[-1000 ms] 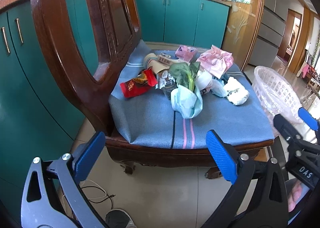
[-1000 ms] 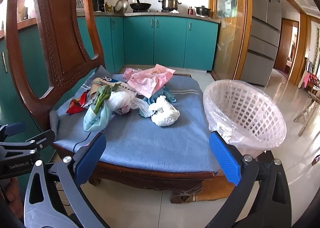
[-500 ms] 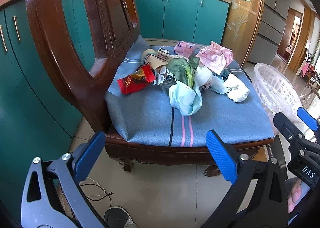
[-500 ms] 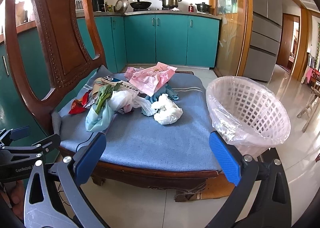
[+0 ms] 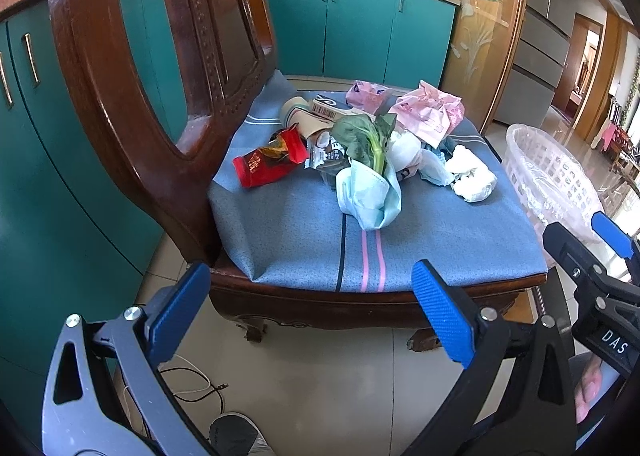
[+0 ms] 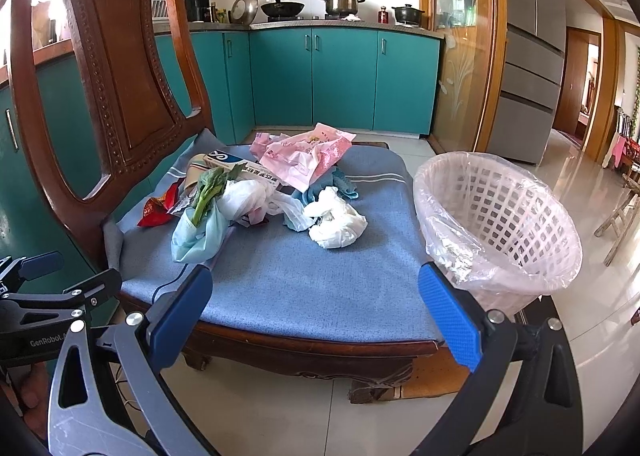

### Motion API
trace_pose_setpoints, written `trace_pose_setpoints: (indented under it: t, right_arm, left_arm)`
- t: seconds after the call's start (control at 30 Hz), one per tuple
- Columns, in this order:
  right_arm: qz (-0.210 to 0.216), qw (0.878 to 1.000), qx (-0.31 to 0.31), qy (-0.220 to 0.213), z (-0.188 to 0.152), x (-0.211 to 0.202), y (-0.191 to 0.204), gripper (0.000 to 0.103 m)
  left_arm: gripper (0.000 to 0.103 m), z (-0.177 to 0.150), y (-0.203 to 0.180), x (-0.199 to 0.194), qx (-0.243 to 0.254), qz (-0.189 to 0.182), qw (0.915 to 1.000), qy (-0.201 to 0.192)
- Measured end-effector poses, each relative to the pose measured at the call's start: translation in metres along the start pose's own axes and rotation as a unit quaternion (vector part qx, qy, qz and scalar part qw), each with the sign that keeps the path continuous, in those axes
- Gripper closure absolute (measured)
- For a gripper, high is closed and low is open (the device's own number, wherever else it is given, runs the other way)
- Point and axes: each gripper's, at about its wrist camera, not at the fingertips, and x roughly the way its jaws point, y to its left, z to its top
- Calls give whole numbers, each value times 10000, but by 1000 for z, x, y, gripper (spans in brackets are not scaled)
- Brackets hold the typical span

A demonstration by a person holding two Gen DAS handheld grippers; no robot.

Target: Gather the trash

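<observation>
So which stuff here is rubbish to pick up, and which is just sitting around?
For the job: red snack wrapper, leafy vegetable, face mask, white crumpled bag, pink bag, lined basket.

Just there: chair, cushion, pots, fridge.

Loose trash heaped on a blue chair cushion (image 6: 304,284): red snack wrapper (image 5: 268,164), leafy greens (image 5: 366,136), pale blue face mask (image 5: 370,196), crumpled white tissue (image 6: 338,224), pink plastic bag (image 6: 308,154). A lined white basket (image 6: 500,224) stands beside the chair.

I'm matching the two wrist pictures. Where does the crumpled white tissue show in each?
Left wrist: white tissue right of centre, at the pile's right end.
Right wrist: white tissue at centre, nearest the basket.
Shared landmark: pink bag behind it.
</observation>
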Motion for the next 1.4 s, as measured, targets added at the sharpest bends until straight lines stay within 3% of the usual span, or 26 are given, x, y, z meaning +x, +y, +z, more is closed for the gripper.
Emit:
trace_pose_setpoints:
  t: [0.2,0.3,0.4,0.47,0.57,0.63,0.7,0.73,0.8,0.9,0.97,1.07,1.13,1.2,1.3,1.4]
  right_arm:
    - [26,10000,29,-8,0,0,-1,3]
    - [14,10000,49,-54,1,-2,-4,3]
    - [30,9999,49,-112,7,-5,-10,3]
    - [83,9998,74,-143,17,-6,-14,3]
    - [229,9992,234,-216,43,1,-24,3]
    - [338,9986,338,-219,67,11,-28,3]
    - [369,9980,425,-279,90,23,-31,3]
    - [372,9977,455,-351,99,28,-33,3]
    - [351,9975,391,-479,111,42,-35,3]
    - [372,9986,265,-258,105,69,-42,3]
    - [496,9984,253,134,89,96,-50,3]
    - [421,9962,308,697,82,126,-59,3]
    - [486,9949,445,766,80,132,-64,3]
    - [555,9942,457,798,78,133,-63,3]
    - [570,9948,259,803,77,132,-53,3]
    - [575,9945,159,859,77,135,-49,3]
  left_arm:
    - [3,0,-3,-5,181,232,9991,-318]
    - [3,-4,-3,-7,383,9,9977,-557]
    - [3,-5,1,2,355,-9,9989,-296]
    - [3,1,1,10,654,267,9974,-104]
    - [3,15,-2,15,1410,857,9858,-304]
    - [4,28,-9,25,2017,1159,9721,-296]
    - [15,42,-18,40,2587,1191,9585,-135]
    - [18,49,-21,44,2658,1104,9576,-116]
    - [18,70,-18,53,2286,826,9699,-149]
    - [18,98,-3,75,1199,283,9924,26]
    - [18,106,1,91,788,152,9967,89]
    - [25,112,5,115,292,-43,9992,277]
    - [37,115,9,131,17,13,9992,407]
    - [43,116,16,145,-296,153,9982,505]
    - [51,119,19,157,-429,410,9967,552]
    - [51,120,15,168,-368,624,9952,660]
